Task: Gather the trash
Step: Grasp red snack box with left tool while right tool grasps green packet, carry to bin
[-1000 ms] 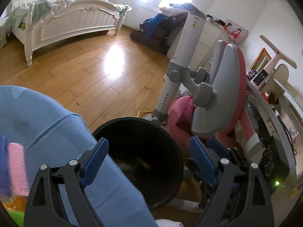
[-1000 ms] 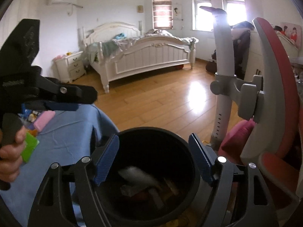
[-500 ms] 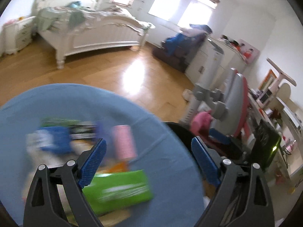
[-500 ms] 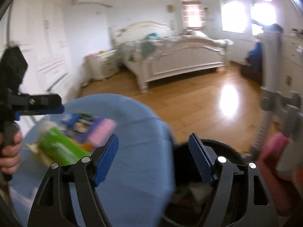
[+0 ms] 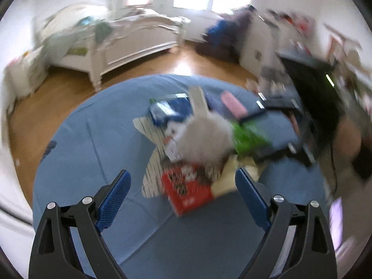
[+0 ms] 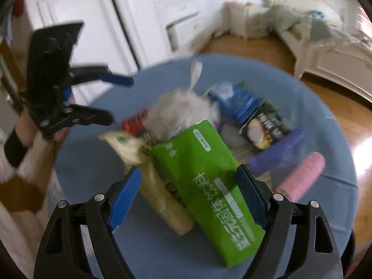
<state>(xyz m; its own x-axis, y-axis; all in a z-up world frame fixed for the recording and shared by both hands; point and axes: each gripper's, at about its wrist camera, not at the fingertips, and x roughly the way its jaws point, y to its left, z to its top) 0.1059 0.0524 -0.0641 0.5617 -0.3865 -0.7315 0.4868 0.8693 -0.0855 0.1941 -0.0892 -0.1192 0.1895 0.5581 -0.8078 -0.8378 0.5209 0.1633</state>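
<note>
A heap of trash lies on the round blue table. It holds a red packet, a grey fluffy wad, a green packet, a pale yellow wrapper, a blue packet, a purple tube and a pink roll. My left gripper hangs open above the red packet, nothing between its fingers. My right gripper hovers over the green packet with its jaws opening; the pads stand clear of it. Each gripper shows in the other's view: left gripper, right gripper.
A white bed stands beyond the table on the wooden floor. White wardrobe doors rise behind the left gripper. A hand holds that gripper. Both pictures are blurred by motion.
Both views have swung from the black bin to the trash heap on the blue table. The right jaws stand a little wider than before.
</note>
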